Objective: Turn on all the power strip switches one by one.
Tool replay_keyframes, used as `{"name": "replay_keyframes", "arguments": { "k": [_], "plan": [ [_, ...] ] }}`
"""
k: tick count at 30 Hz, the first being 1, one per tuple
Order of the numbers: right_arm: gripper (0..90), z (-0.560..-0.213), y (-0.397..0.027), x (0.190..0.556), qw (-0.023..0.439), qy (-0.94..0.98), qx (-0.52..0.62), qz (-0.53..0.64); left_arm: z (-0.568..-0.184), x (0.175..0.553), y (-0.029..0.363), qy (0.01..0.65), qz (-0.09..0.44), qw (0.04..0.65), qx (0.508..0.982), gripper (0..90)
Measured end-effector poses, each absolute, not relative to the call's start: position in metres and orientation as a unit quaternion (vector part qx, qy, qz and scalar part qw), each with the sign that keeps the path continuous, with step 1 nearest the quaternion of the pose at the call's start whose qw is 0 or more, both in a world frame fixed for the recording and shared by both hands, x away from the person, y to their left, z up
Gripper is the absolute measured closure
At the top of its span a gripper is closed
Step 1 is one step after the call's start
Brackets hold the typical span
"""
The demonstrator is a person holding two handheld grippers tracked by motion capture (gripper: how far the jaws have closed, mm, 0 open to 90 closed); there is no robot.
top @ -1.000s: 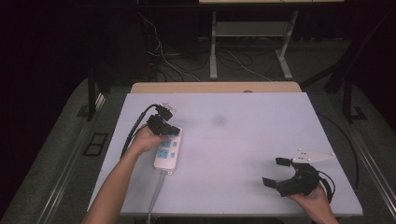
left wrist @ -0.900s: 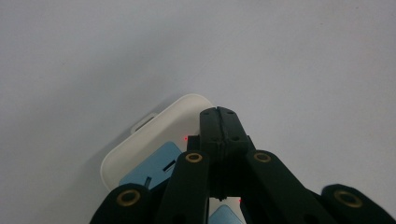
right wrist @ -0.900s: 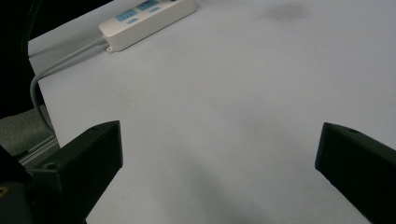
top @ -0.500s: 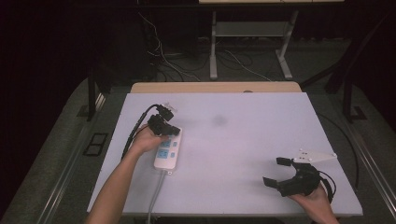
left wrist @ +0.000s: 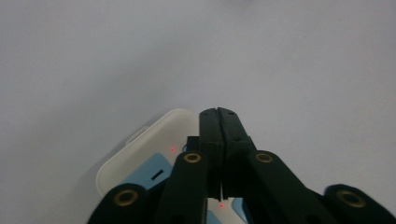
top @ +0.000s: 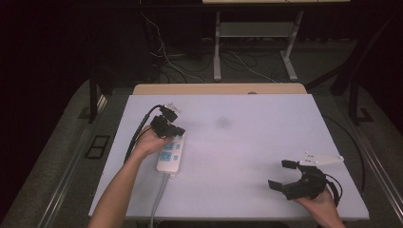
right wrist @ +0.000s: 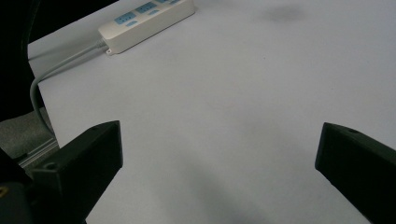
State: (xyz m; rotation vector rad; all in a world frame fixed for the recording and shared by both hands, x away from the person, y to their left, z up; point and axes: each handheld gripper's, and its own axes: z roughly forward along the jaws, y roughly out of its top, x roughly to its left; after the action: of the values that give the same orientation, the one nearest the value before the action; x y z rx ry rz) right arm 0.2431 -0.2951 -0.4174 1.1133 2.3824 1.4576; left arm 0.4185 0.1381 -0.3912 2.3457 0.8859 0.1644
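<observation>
A white power strip [top: 170, 154] with blue sockets lies on the left part of the white table [top: 261, 123], its grey cord [top: 159, 199] running off the near edge. My left gripper [top: 177, 130] rests over the strip's far end. In the left gripper view its jaws [left wrist: 218, 112] stand pressed together above the strip [left wrist: 140, 154] with nothing between them; they have just been opening very slightly. My right gripper [top: 280, 174] stays open near the table's front right, holding nothing. Its view shows the wide-apart jaws [right wrist: 219, 154] and the strip [right wrist: 144, 21] far off.
A faint dark smudge [top: 222, 122] marks the middle of the table. A wooden board edge [top: 218, 89] runs along the table's far side. Beyond it stand a metal desk frame [top: 216, 52] and loose cables on the floor.
</observation>
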Motion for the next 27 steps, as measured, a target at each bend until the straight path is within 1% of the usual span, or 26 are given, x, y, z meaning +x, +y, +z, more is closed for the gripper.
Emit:
{"name": "replay_keyframes", "arguments": {
  "k": [3, 5, 9, 10, 13, 16, 18, 21, 27],
  "plan": [
    [0.6, -0.417, -0.295, 0.243, 0.068, 0.79, 0.369, 0.485, -0.386, 0.414, 0.138, 0.331, 0.064, 0.315, 0.887, 79.7],
    [0.6, -0.417, -0.295, 0.243, 0.068, 0.79, 0.369, 0.485, -0.382, 0.41, 0.139, 0.331, 0.062, 0.326, 0.883, 74.2],
    [0.6, -0.417, -0.295, 0.242, 0.068, 0.79, 0.369, 0.485, -0.373, 0.401, 0.144, 0.329, 0.069, 0.348, 0.876, 58.3],
    [0.6, -0.416, -0.295, 0.242, 0.069, 0.789, 0.369, 0.486, -0.371, 0.399, 0.146, 0.331, 0.07, 0.348, 0.874, 52.8],
    [0.6, -0.416, -0.295, 0.242, 0.068, 0.789, 0.37, 0.486, -0.367, 0.395, 0.15, 0.344, 0.067, 0.351, 0.868, 28.7],
    [0.6, -0.416, -0.294, 0.242, 0.069, 0.789, 0.369, 0.486, -0.362, 0.387, 0.153, 0.342, 0.072, 0.361, 0.865, 14.1],
    [0.6, -0.416, -0.294, 0.242, 0.069, 0.789, 0.368, 0.487, -0.359, 0.379, 0.156, 0.344, 0.076, 0.37, 0.86, 11.7],
    [0.5, -0.416, -0.294, 0.242, 0.068, 0.789, 0.369, 0.487, -0.358, 0.369, 0.159, 0.348, 0.072, 0.377, 0.855, 0.0],
    [0.6, -0.415, -0.293, 0.241, 0.069, 0.789, 0.368, 0.488, -0.36, 0.349, 0.171, 0.358, 0.08, 0.404, 0.838, 0.0]
  ]
}}
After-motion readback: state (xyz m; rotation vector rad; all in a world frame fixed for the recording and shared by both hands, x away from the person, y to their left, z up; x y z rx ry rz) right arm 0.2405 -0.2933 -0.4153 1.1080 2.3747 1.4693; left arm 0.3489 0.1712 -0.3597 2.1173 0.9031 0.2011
